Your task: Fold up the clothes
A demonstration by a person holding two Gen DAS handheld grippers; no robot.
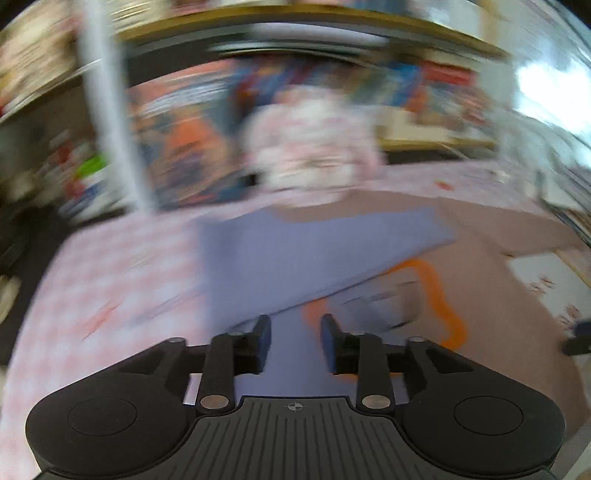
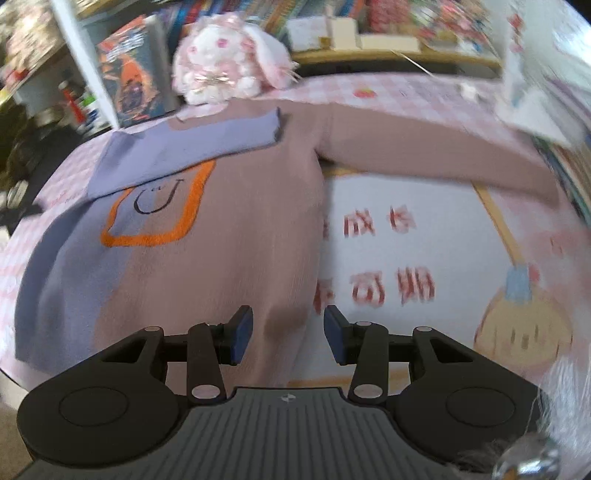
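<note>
A two-tone sweater, lavender on its left and dusty pink on its right, lies front up on the table with an orange-outlined patch on the chest. Its lavender sleeve is folded across the chest; the pink sleeve stretches out to the right. My right gripper hovers open over the sweater's lower right edge, nothing between its pads. In the blurred left wrist view my left gripper is open above the lavender side, holding nothing.
A pink and white plush rabbit sits at the table's far edge beside a standing book. A pink checked cloth covers the table, with a printed mat to the right of the sweater. Crowded shelves lie behind.
</note>
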